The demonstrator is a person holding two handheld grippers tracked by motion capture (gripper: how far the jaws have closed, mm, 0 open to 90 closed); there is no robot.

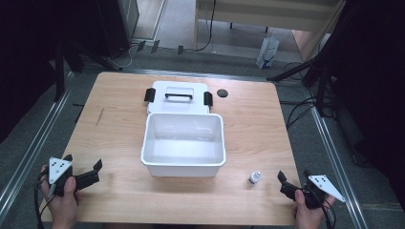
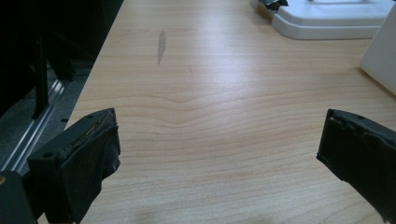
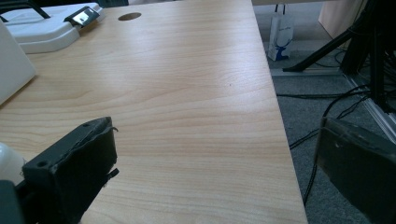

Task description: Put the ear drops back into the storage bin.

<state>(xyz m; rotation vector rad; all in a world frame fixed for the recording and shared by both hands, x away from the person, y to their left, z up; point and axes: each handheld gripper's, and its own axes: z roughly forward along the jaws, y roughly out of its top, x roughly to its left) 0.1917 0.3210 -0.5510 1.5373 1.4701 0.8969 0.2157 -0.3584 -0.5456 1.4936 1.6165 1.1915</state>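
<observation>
Bottle: upright on the table, just left of the right gripper, near the box.
Right gripper: jaws spread, empty.
Left gripper: jaws spread, empty, well apart from the bottle.
Risk: small, light bottle likely tips or rolls if one jaw strikes first.
Lid: behind the box.

A light wooden table is set on grey carpeted floor. Metal rails are laid along the floor on both sides of the table. Beyond the table's far edge, pale wooden furniture is seen, with a white paper bag stood below it. Right of the table, dark stand legs and cables are seen. What is probably a dark cabinet is placed beyond the table's far left corner.
</observation>
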